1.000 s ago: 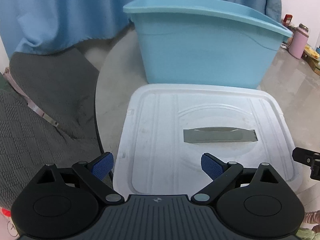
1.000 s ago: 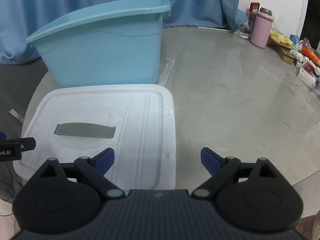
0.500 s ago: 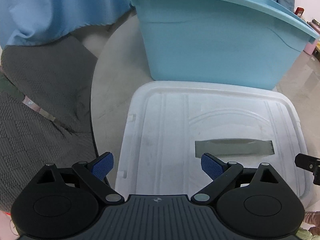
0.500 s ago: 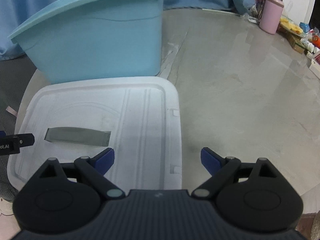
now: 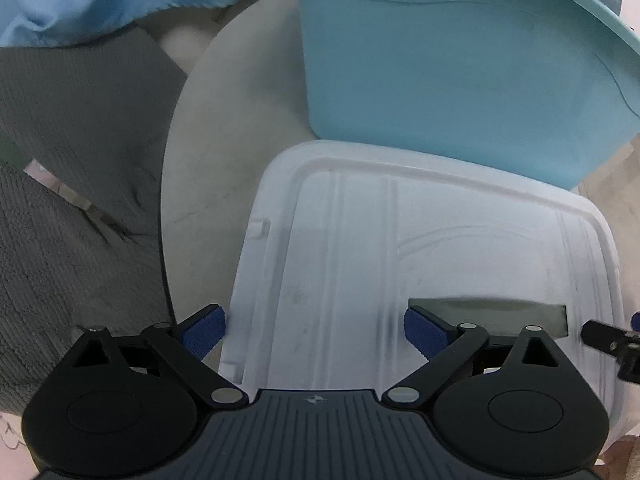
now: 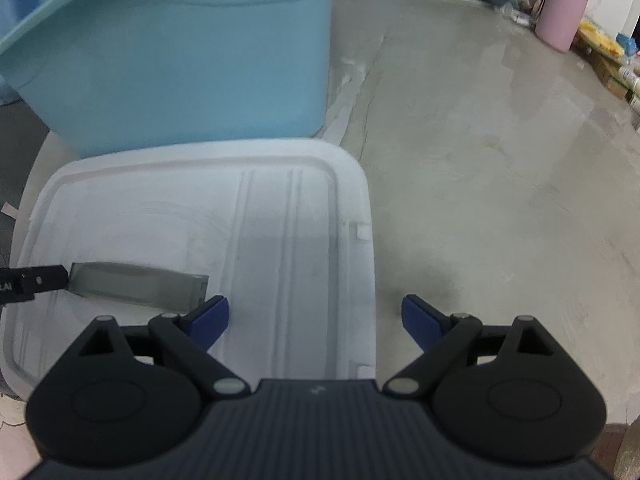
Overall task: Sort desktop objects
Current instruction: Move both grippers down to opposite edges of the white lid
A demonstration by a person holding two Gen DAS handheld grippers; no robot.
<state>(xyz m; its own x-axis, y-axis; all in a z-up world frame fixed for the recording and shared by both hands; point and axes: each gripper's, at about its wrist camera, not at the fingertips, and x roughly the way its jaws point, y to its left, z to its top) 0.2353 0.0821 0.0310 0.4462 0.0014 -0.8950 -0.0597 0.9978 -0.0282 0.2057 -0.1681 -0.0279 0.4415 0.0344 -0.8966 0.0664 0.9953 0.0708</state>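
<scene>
Bin: light blue. Lid: white, with a grey rectangular strip. Table: mottled grey. Cloth: blue. Fabric: dark grey, woven texture. Bottle: pink. Pads: dark blue.

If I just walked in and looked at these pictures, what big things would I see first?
You would first see the big light-blue tub standing at the back of the grey table. Right in front of it lies its flat white lid, with a grey slot-shaped handle in the middle. At the bottom of each picture, the left gripper and the right gripper hang wide open, one over each side edge of the lid.
</scene>
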